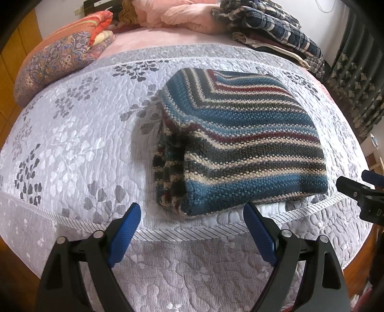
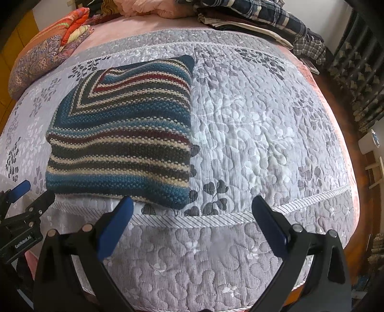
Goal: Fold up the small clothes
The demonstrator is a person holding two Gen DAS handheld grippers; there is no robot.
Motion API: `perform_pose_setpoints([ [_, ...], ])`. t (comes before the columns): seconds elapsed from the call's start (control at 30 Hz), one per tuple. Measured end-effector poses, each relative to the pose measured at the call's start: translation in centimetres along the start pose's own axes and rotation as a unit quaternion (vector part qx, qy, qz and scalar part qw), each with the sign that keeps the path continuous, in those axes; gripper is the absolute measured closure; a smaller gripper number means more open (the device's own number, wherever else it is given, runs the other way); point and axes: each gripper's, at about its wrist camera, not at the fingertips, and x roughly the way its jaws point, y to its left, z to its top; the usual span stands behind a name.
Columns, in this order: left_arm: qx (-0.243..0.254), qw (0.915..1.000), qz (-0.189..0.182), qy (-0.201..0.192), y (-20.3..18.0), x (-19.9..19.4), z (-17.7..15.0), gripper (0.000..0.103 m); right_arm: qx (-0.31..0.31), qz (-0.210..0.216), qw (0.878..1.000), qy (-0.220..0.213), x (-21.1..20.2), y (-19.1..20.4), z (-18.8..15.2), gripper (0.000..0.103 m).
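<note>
A striped knit garment [image 1: 240,139] in blue, cream, dark red and grey lies folded into a thick rectangle on the quilted bed cover [image 1: 72,144]. My left gripper [image 1: 192,211] hangs open just short of its near edge, nothing between the blue pads. In the right wrist view the same folded garment [image 2: 120,134] sits at centre left, and my right gripper [image 2: 192,204] stands open near its front right corner, holding nothing. Each gripper shows in the other's view: the right gripper's tip [image 1: 355,189] at far right, the left gripper's tip [image 2: 24,199] at far left.
A paisley pillow and folded orange quilt [image 1: 62,55] lie at the back left. Pink bedding [image 1: 172,14] and plaid clothes [image 1: 271,26] are piled along the far edge. Dark patterned curtains [image 1: 355,84] hang on the right. The bed cover [image 2: 264,120] stretches right of the garment.
</note>
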Motion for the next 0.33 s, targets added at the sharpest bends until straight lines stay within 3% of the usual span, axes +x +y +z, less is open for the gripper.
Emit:
perform_pose_setpoints([
  [0.33,-0.002,1.0000,0.001,-0.001,-0.03,-0.09,-0.06,0.016,0.002,-0.006,1.000,0.002,0.31,-0.13,-0.08,0.005],
])
